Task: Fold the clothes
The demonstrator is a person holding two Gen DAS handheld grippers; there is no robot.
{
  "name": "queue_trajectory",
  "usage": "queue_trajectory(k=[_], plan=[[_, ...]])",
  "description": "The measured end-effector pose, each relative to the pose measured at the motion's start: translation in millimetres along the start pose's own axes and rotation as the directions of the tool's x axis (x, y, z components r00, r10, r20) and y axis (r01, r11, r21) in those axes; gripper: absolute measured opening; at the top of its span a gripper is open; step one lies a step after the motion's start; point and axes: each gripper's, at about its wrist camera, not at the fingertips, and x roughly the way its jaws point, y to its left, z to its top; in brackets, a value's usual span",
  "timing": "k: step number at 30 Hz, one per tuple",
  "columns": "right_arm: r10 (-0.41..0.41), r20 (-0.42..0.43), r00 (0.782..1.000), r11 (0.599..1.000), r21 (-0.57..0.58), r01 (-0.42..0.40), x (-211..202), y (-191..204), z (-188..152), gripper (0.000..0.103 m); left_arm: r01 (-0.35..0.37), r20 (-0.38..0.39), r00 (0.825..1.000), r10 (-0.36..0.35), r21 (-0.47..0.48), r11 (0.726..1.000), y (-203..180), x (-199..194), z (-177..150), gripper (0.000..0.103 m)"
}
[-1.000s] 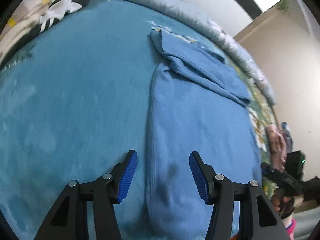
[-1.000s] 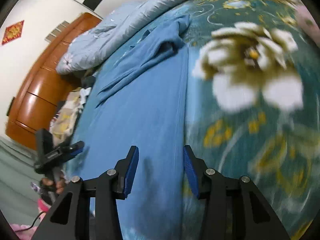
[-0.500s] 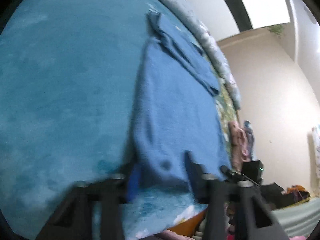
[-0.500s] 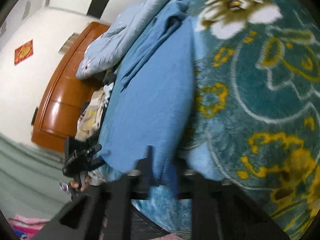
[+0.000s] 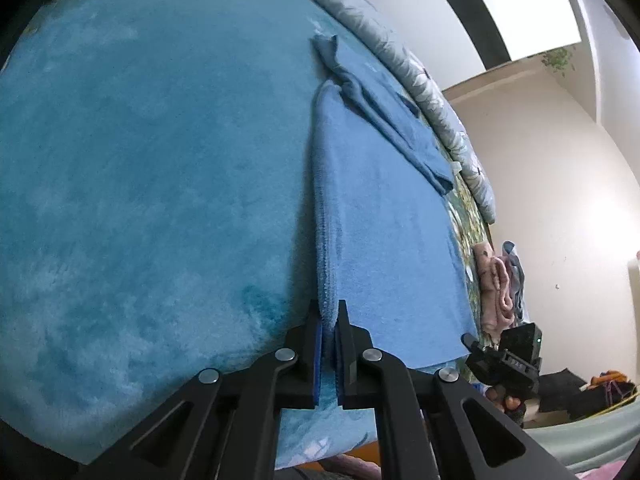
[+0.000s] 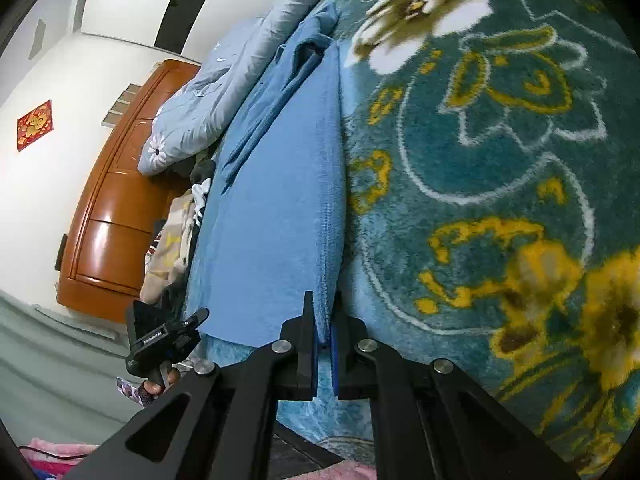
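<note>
Both my grippers are clamped on the blue garment (image 5: 384,216), one at each near corner. Left gripper (image 5: 329,354): jaws have just been closing, now together on the folded left edge, cloth pinched between the pads. Right gripper (image 6: 324,354): same, jaws just closed and now pinching the right folded edge (image 6: 330,200).

Location, all relative to the bed's teal fleece blanket (image 5: 140,180): garment lies flat on top of it, long axis running away from me, near hem close to the blanket's near edge. Sleeves (image 5: 384,120) already folded across at the far end, toward the grey quilt (image 5: 440,92). From the right wrist view, the garment's right edge sits beside the flower-patterned part of the blanket (image 6: 500,140).

Handling, my read:
- Soft knit or fleece, light, zero stiffness. It will sag between my two grips, so keep both hands level and the hem taut.
- Edges are doubled layers: thick enough for a solid pinch, but a shallow grip could catch the top layer only and peel the fold open.
- Fleece on fleece looks grabby, not slippery. Lift the hem clear rather than drag, or the lower layers bunch.
- Not fragile; clamp force is no concern.

Grip points look right for bringing the near hem over toward the sleeve end. Risk: folded sleeves shifting if the body gets tugged.
</note>
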Motion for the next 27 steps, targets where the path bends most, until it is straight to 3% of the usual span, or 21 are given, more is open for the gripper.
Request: queue_trajectory(k=[7, 13, 15, 20, 23, 27], plan=[[0.154, 0.102, 0.983, 0.987, -0.059, -0.148, -21.3, 23.2, 35.8, 0.004, 0.177, 0.096, 0.980, -0.174, -0.020, 0.984, -16.3, -16.9, 41.1, 0.005], [0.193, 0.182, 0.964, 0.975, -0.150, -0.167, -14.8, 61.0, 100.7, 0.004, 0.153, 0.183, 0.970, -0.160, 0.054, 0.987, -50.7, -14.7, 111.0, 0.005], [0.177, 0.204, 0.963, 0.976, -0.164, -0.144, -7.1, 72.5, 125.9, 0.004, 0.140, 0.204, 0.967, -0.150, 0.062, 0.988, -59.0, -10.7, 136.5, 0.005], [0.081, 0.223, 0.971, 0.988, -0.144, -0.050, 28.2, 82.9, 191.8, 0.004, 0.056, 0.194, 0.979, -0.058, 0.012, 0.998, -63.4, 26.8, 206.0, 0.005], [-0.003, 0.221, 0.975, 0.995, -0.101, 0.026, 54.9, 77.7, 227.5, 0.004, 0.027, 0.192, 0.981, -0.022, -0.024, 0.999, -59.5, 49.4, 237.3, 0.005], [-0.051, 0.213, 0.976, 0.998, -0.029, 0.059, 83.6, 65.0, 264.3, 0.005, 0.005, 0.193, 0.981, 0.007, -0.061, 0.998, -55.5, 73.9, 265.6, 0.005]])
